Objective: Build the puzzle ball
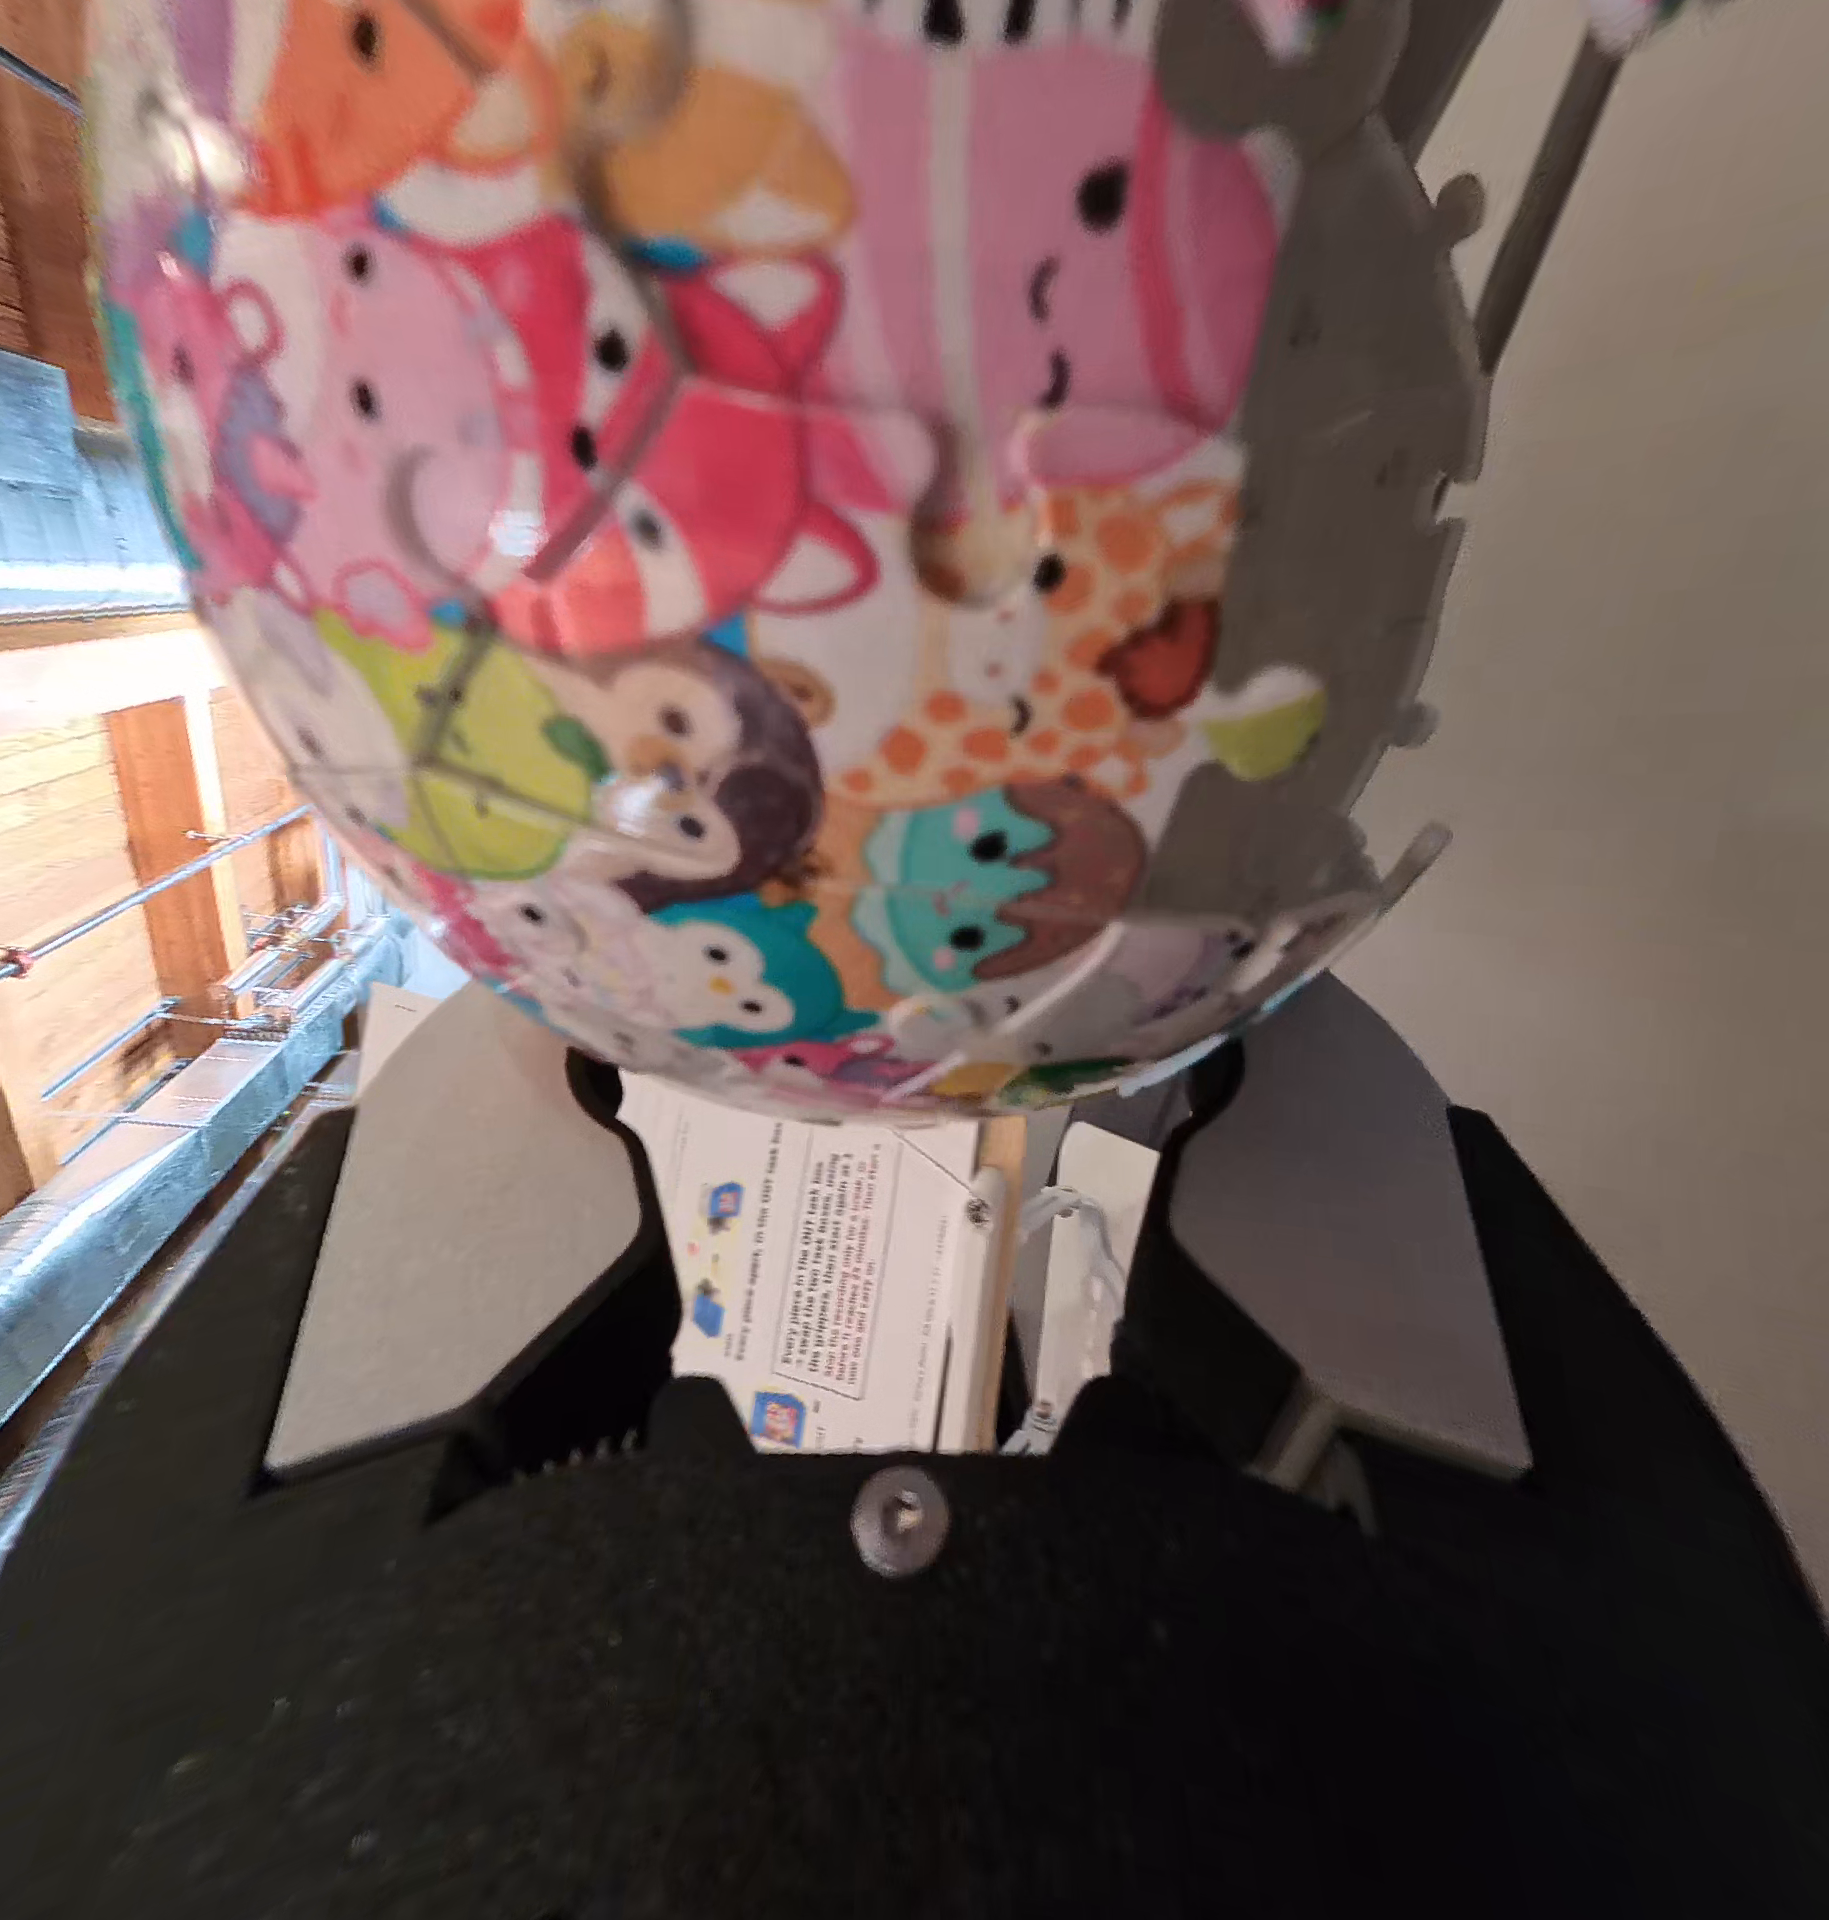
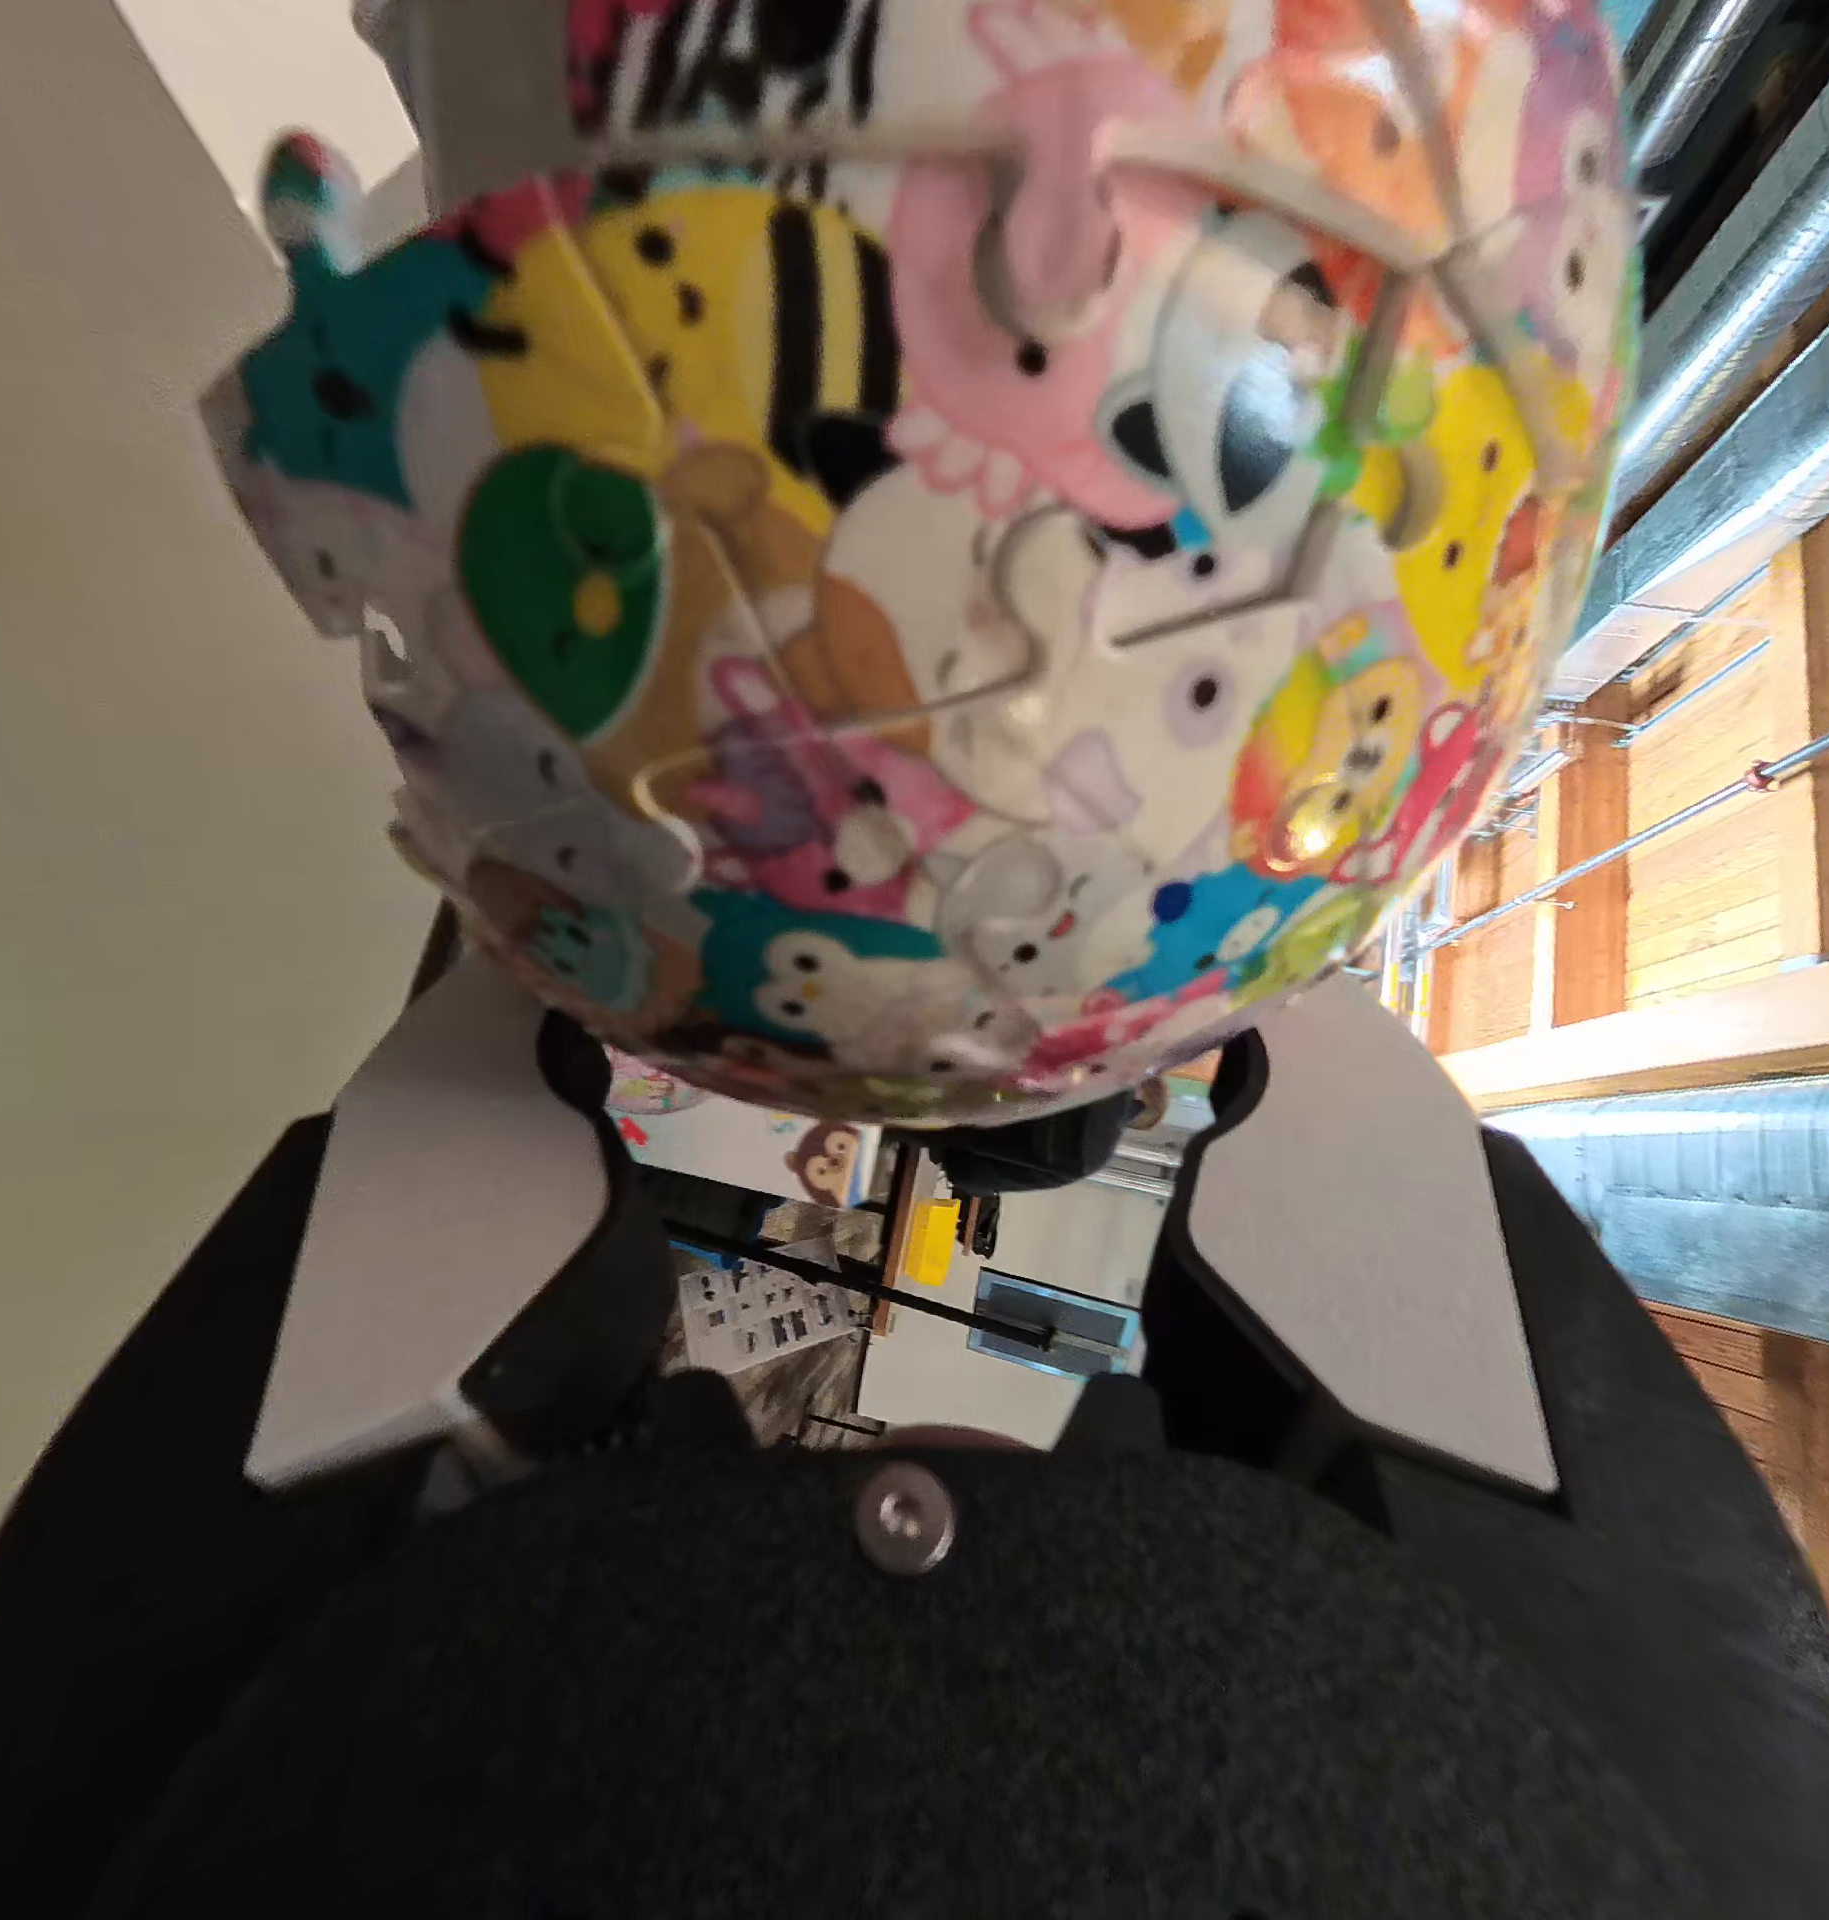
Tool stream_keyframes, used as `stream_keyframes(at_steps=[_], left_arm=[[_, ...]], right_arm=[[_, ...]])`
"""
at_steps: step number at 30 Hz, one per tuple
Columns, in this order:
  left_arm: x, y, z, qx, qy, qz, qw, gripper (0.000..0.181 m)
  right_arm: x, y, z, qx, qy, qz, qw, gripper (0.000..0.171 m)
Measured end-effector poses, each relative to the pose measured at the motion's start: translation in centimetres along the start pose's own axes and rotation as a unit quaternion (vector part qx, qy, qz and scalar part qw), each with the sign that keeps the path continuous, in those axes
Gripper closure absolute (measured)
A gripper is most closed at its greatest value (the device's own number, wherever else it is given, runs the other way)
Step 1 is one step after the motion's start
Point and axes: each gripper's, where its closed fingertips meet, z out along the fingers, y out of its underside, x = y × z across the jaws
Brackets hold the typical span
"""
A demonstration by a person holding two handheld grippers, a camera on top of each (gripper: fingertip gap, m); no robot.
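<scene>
The puzzle ball (image 1: pixel 744 520) is a shiny sphere of curved pieces printed with bright cartoon animals, and it fills the top of both views. It has a gap: the grey inner side of its shell (image 1: pixel 1315 436) shows at the right edge in the left wrist view. The ragged edge with piece tabs shows at the upper left in the right wrist view (image 2: pixel 297 343). My left gripper (image 1: pixel 889 1039) has its jaws spread wide and presses the ball's lower part from both sides. My right gripper (image 2: pixel 889 1049) holds the ball (image 2: pixel 941 520) the same way from another side. All the fingertips are hidden behind the ball.
Both views are tilted sideways and take in a plain beige wall (image 1: pixel 1668 727), wooden panels (image 2: pixel 1720 779) and metal ducts (image 1: pixel 110 1247). A printed paper sheet (image 1: pixel 837 1268) shows between the left fingers. A yellow block (image 2: pixel 936 1236) and a printed sheet (image 2: pixel 775 1320) show between the right fingers. About 9 centimeters separates my left fingertips from my right.
</scene>
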Motion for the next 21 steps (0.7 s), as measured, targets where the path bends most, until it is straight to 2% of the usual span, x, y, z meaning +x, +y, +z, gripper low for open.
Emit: stream_keyframes(at_steps=[12,21], left_arm=[[-5.7,-1.5,-0.8,0.014,-0.045,0.027,0.999,0.074],[-3.7,-1.5,-1.4,0.009,-0.033,0.034,0.999,0.076]], right_arm=[[5.8,0.3,-1.6,-0.017,0.043,-0.022,0.999,0.057],[3.6,-0.2,-2.0,-0.022,0.026,-0.013,0.999,0.057]])
